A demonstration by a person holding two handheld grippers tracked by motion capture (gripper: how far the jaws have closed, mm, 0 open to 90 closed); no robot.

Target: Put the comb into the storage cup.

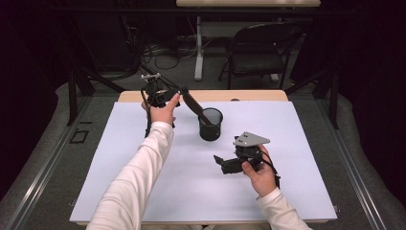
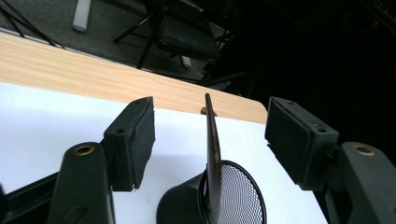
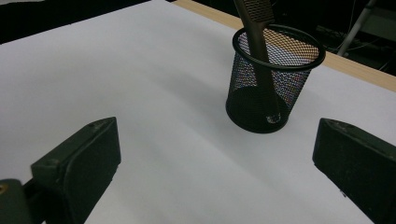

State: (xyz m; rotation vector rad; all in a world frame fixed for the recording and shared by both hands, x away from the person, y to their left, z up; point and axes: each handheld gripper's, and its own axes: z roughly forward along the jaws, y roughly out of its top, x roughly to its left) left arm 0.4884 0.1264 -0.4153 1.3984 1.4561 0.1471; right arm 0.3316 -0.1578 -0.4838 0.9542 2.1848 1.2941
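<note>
Left claw gapes around flat comb in mesh cup.

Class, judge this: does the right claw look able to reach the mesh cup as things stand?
Probably yes: the right claw stands open, aimed at the mesh cup, with bare white sheet between them.

A lab or recording room: dark curtains close in around the counter, which carries a plain white sheet. Behind the counter, loose cables lie on grey carpet beside a black folding chair.
</note>
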